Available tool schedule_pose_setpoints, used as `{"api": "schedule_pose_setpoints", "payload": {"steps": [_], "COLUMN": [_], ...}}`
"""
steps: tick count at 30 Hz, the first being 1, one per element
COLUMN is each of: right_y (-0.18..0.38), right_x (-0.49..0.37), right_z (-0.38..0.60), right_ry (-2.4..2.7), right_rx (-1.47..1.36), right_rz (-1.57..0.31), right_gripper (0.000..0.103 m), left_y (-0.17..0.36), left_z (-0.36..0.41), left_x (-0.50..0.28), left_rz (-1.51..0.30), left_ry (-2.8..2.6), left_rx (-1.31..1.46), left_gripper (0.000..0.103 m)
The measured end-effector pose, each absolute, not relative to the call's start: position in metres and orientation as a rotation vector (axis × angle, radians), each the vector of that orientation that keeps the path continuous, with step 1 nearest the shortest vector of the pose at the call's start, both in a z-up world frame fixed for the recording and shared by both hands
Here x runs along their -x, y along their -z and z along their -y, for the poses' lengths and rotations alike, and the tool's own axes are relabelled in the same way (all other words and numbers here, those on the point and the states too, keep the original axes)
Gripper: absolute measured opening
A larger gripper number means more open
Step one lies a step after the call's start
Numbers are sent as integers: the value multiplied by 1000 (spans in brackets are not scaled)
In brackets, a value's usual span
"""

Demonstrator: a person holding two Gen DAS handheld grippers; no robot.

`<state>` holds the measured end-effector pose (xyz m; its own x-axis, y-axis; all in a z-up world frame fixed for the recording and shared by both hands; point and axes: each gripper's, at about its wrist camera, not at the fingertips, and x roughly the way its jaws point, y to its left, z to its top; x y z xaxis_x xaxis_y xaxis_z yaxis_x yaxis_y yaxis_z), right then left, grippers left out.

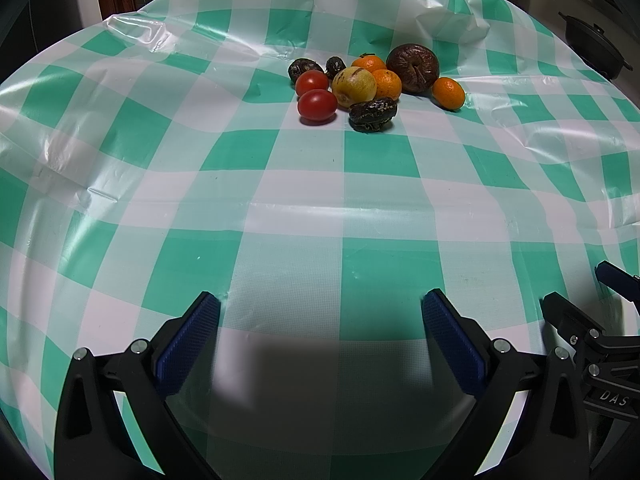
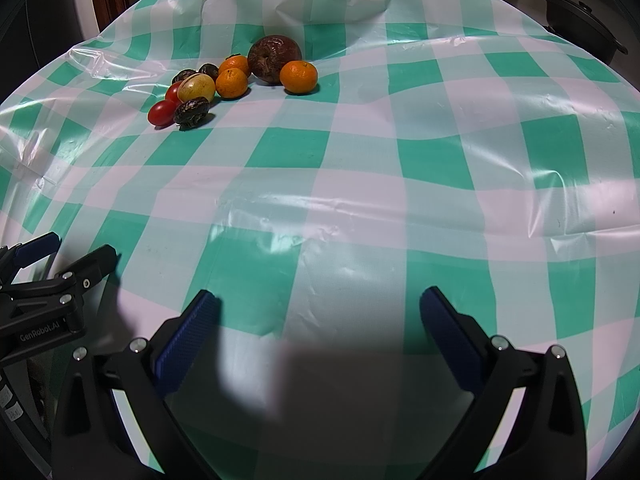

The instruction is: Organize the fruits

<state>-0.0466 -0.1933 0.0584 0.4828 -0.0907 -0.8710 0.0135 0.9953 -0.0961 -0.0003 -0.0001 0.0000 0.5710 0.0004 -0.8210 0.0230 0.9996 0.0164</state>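
Fruits (image 1: 360,88) are clustered well ahead of both grippers, untouched. Left gripper (image 1: 320,320) is faced straight on; right gripper (image 2: 318,316) needs a leftward reach. Jaws wide, empty.

Fruit cluster (image 1: 360,84) lay on tablecloth (image 1: 280,184), far side; tomatoes (image 1: 317,105) at its left; one mandarin (image 1: 448,93) just right; pot (image 1: 592,46) off the table's right edge.

"GenRobot.AI" on left gripper (image 2: 80,258); "DAS" on right gripper (image 1: 580,292).
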Motion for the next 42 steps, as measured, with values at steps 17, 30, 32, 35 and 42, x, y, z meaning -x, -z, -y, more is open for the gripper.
{"api": "schedule_pose_setpoints", "payload": {"steps": [17,30,32,35,42], "right_y": [-58,-58,-58,-56,-54], "right_x": [46,46,47,47,41], "right_z": [193,193,193,192,196], "right_ry": [64,64,64,64,11], "right_rx": [80,80,80,80,65], "right_rz": [-1066,-1065,-1065,-1065,-1127], "right_gripper": [102,102,102,102,102], "left_y": [0,0,0,0,-1], "left_z": [0,0,0,0,3], "left_x": [0,0,0,1,3], "left_rz": [-963,-963,-963,-963,-1013], "left_ry": [13,13,13,14,94], "left_rx": [-26,-26,-26,-27,-69], "left_gripper": [99,99,99,99,99]}}
